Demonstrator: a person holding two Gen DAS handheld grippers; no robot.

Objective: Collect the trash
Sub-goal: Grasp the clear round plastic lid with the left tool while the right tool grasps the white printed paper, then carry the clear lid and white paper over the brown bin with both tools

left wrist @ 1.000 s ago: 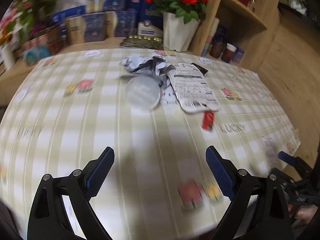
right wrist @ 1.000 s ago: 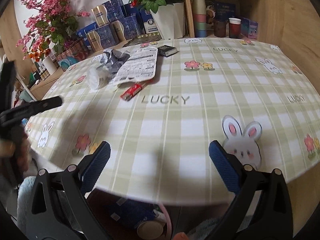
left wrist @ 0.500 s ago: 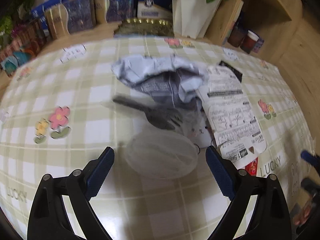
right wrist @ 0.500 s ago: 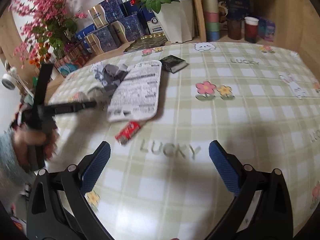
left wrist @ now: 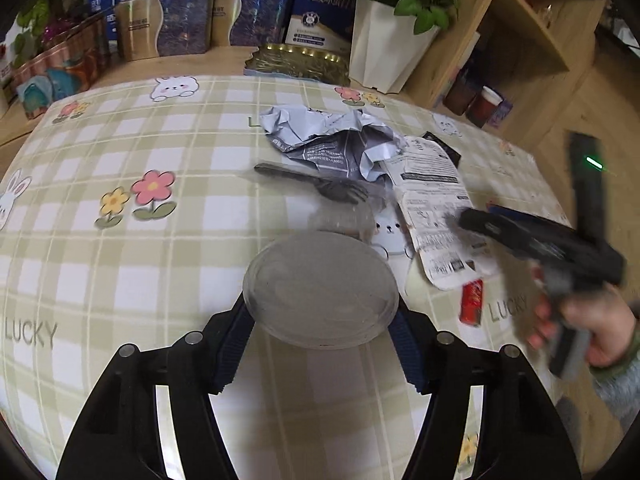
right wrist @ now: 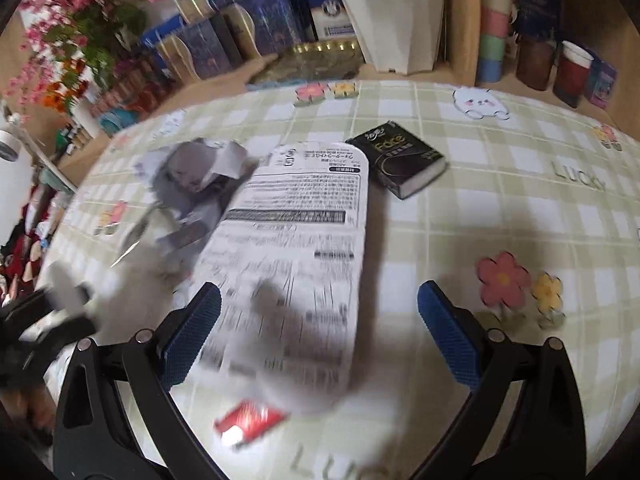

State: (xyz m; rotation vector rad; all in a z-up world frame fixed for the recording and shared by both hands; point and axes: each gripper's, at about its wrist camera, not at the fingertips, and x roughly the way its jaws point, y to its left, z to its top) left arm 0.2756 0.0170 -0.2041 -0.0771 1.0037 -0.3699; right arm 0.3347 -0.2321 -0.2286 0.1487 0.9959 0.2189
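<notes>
my left gripper [left wrist: 322,344] has just been closing; its fingers now grasp the clear round plastic lid [left wrist: 320,290] on the checked worktop [left wrist: 160,248]. my right gripper [right wrist: 320,344] hangs released over the white printed wrapper [right wrist: 296,248].

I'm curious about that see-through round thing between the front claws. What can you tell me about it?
The clear plastic cup looks thin and transparent, slightly cloudy. It lies on its side on the checked tablecloth, round end facing the camera. The left gripper has just been closing around it, blue pads at both sides. A dark plastic fork lies beyond it.
</notes>
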